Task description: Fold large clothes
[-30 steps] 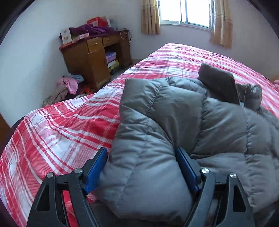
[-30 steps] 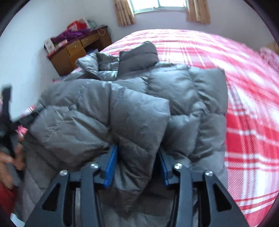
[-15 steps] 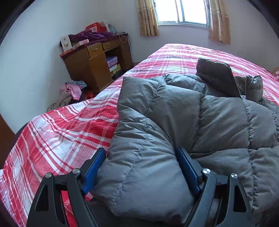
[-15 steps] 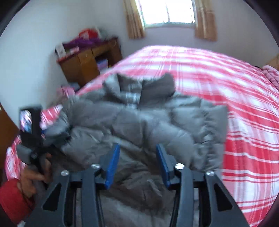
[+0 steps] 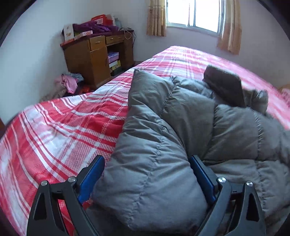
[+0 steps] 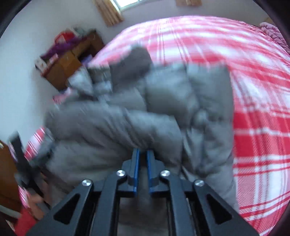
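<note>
A grey puffer jacket lies folded on the red plaid bed. My left gripper straddles a thick folded edge of the jacket at the near left; its jaws are opening, and a strip of bedspread shows beside the left pad. In the blurred right wrist view the jacket bunches up at my right gripper, whose jaws are closing to a narrow slit, pinching a fold at the tips. The left gripper and a hand show at that view's left edge.
A wooden desk piled with boxes and purple cloth stands against the wall left of the bed. Clothes lie heaped on the floor beside it. A curtained window is behind the bed. Bedspread stretches to the right.
My right gripper's jaws went from wide around the jacket to nearly together on a fold, and the gripper rolled and lifted. The left jaws spread a little wider.
</note>
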Demonstrator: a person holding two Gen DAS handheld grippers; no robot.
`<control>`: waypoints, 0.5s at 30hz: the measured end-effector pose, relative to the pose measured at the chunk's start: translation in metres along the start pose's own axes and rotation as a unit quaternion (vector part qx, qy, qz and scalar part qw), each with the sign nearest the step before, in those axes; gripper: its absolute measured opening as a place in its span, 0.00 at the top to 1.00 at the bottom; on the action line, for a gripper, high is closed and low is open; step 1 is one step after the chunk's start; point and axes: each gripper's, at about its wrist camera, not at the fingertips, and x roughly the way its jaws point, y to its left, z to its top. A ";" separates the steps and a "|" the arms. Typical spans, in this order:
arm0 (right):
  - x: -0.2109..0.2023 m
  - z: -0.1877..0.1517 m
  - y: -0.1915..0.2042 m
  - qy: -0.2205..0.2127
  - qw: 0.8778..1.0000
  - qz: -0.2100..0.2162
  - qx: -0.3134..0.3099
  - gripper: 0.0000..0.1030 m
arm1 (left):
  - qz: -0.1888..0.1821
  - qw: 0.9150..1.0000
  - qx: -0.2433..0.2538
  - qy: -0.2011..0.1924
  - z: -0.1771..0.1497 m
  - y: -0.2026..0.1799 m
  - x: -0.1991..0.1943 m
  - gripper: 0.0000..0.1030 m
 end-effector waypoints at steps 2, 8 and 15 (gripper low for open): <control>-0.010 0.024 0.010 -0.034 0.999 -0.002 0.010 0.51 | -0.002 1.000 -0.006 -0.019 -0.002 0.001 -0.008 0.09; 0.051 0.124 0.025 -0.057 0.991 -0.034 0.120 0.09 | 0.000 0.999 0.001 -0.038 -0.003 -0.002 -0.015 0.09; 0.120 0.155 0.021 0.012 0.980 -0.114 0.162 0.24 | -0.017 0.999 -0.022 -0.025 -0.003 0.007 -0.006 0.09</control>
